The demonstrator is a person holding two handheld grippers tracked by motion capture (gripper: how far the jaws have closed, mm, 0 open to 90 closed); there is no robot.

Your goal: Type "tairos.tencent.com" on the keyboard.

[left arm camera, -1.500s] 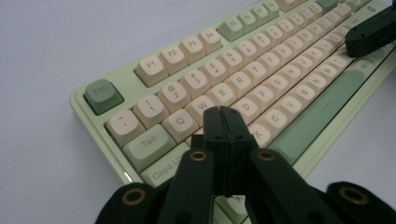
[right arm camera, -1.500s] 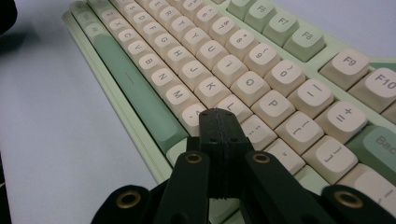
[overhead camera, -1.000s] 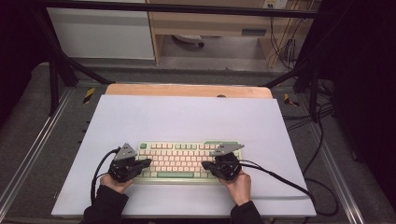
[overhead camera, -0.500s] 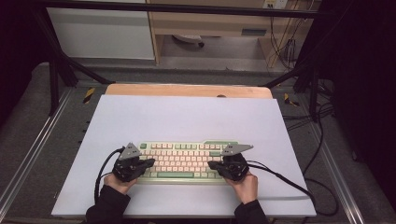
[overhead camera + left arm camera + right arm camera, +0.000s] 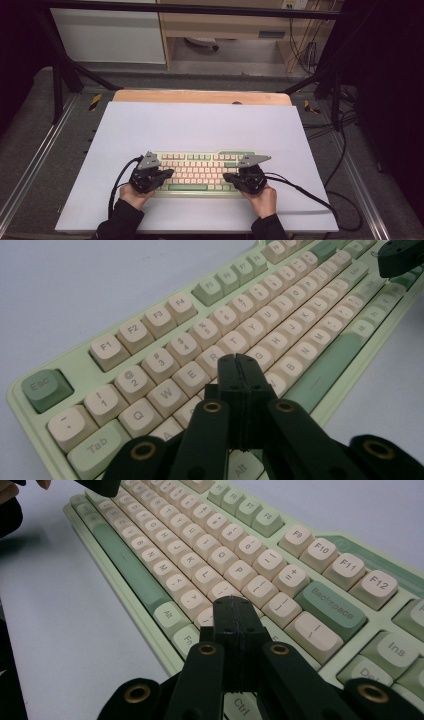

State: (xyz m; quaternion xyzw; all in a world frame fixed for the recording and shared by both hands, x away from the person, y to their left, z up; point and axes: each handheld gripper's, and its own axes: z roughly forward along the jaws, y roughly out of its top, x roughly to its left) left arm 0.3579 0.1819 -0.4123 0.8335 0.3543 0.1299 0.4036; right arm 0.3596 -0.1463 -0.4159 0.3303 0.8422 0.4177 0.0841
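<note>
A pale green keyboard [image 5: 200, 170] with cream keys lies near the front of the white table top [image 5: 200, 130]. My left gripper [image 5: 167, 173] hovers over the keyboard's left end, jaws shut with nothing between them; in the left gripper view its tips [image 5: 239, 362] sit above the keys [image 5: 215, 352] near R and F. My right gripper [image 5: 229, 177] is over the keyboard's right end, also shut and empty. In the right gripper view its tips [image 5: 234, 605] stand above the lower right keys of the keyboard [image 5: 210, 545]. The other gripper [image 5: 97, 486] shows at that view's top left.
Black cables [image 5: 300, 187] trail from both grippers across the table's front. A wooden strip [image 5: 200, 96] runs along the table's far edge. Metal rails [image 5: 35, 160] flank the table, and shelving [image 5: 220, 25] stands behind it.
Both hands have drawn slightly toward the table's front edge, and the left gripper has shifted a little to the right over the keyboard. The jaws stay shut.
</note>
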